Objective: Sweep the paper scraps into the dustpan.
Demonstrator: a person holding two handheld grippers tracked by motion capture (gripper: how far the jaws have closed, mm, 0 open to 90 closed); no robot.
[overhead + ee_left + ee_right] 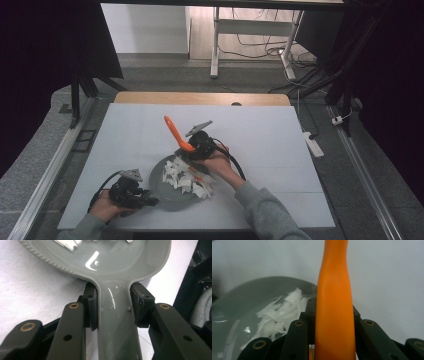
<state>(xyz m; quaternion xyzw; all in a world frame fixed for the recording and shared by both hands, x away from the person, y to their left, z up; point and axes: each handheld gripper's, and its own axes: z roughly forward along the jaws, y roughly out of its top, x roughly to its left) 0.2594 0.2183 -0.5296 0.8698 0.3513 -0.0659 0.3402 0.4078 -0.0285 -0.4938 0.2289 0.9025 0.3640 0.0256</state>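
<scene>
From the high view, a grey pan (167, 197) sits on the white bench (130, 140) near the person's edge, with a heap of white paper scraps (187, 177) in it. The left claw (150, 201) meets the pan's near-left side, while the right claw (192, 152) holds an orange handle (175, 132) that slants up and away over the pan's far rim. In the left gripper view, the 2 jaws are clamped on the pan's handle (115, 315), 1 pad on each side, the bowl just beyond. In the right gripper view, the jaws press against both sides of the orange handle (334, 305), with the pan (249, 295) and scraps (279, 312) to the left.
</scene>
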